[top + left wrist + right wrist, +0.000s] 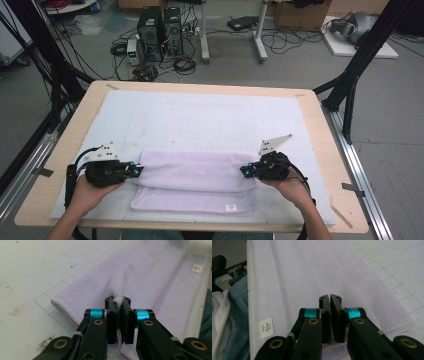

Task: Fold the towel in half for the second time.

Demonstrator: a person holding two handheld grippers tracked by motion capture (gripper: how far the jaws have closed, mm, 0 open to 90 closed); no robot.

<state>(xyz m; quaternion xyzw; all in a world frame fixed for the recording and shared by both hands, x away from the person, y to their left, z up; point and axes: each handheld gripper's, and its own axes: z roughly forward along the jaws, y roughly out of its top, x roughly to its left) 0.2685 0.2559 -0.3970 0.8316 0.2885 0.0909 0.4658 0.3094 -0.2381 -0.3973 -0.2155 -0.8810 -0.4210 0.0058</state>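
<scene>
A lavender towel lies folded on the white mat near the table's front edge, its lower layer showing below the upper fold. My left gripper is at the towel's left end, shut on a pinched-up ridge of the cloth that rises between the jaws. At the right end sits my right gripper. Its jaws are pressed together over the towel, and I see no cloth at the tips. A small white label sits near the towel's front hem.
The wooden table's rim frames the mat. Black frame posts stand at both sides. Computer towers and cables lie on the floor beyond the far edge. The person's jeans are close to the front edge.
</scene>
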